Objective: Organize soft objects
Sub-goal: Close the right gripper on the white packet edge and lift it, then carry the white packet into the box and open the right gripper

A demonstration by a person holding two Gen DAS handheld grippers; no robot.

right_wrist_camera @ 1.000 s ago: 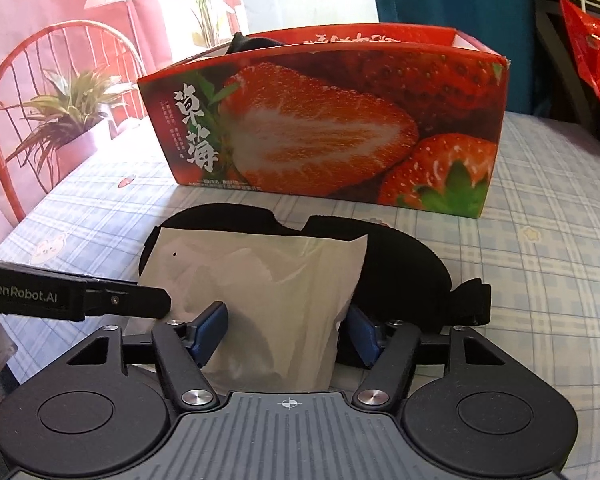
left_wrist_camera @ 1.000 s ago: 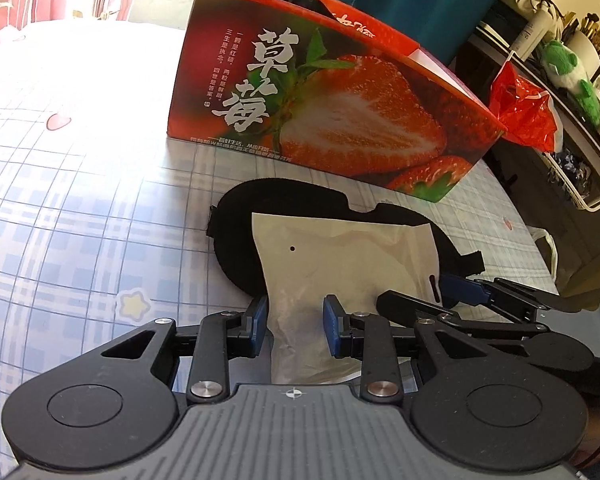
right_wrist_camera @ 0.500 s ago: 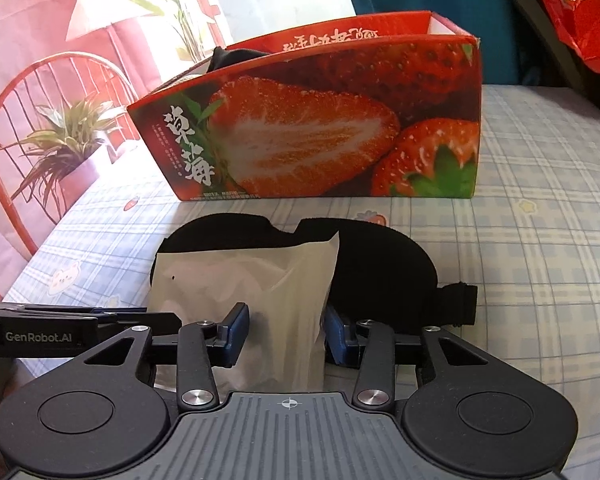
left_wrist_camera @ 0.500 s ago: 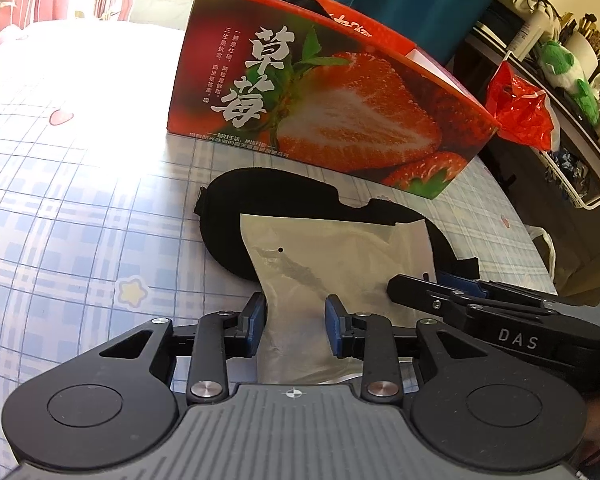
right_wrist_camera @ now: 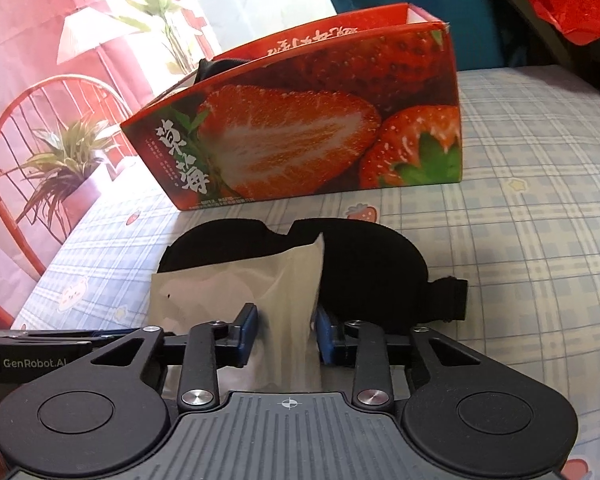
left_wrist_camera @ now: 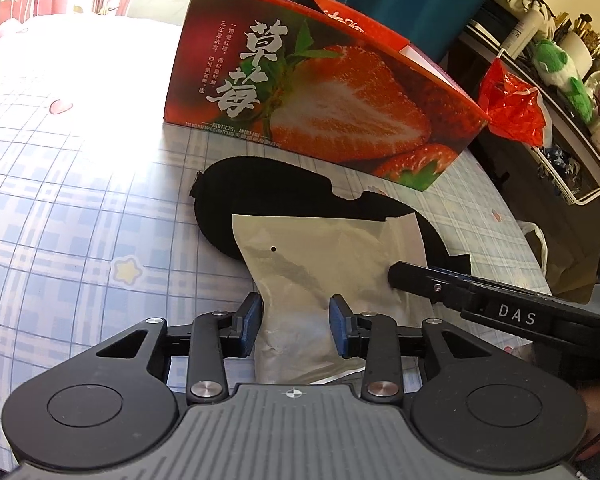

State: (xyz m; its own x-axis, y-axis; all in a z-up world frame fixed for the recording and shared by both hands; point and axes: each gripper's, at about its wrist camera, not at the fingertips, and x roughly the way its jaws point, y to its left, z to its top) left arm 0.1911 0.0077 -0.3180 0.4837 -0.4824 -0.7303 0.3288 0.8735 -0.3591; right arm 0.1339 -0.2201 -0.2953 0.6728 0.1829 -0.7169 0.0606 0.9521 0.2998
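Both your grippers straddle the pale plastic pouch [left_wrist_camera: 324, 280] lying on the black eye mask [right_wrist_camera: 364, 264] before the strawberry box [right_wrist_camera: 300, 132]: the right gripper [right_wrist_camera: 286, 334], jaws just closing, pinches it, while the left gripper [left_wrist_camera: 296, 326], jaws just opening, barely touches, probably to spread the mouth.

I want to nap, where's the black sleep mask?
The black sleep mask lies flat on the checked tablecloth, just in front of the strawberry box, its near part covered by the white pouch.
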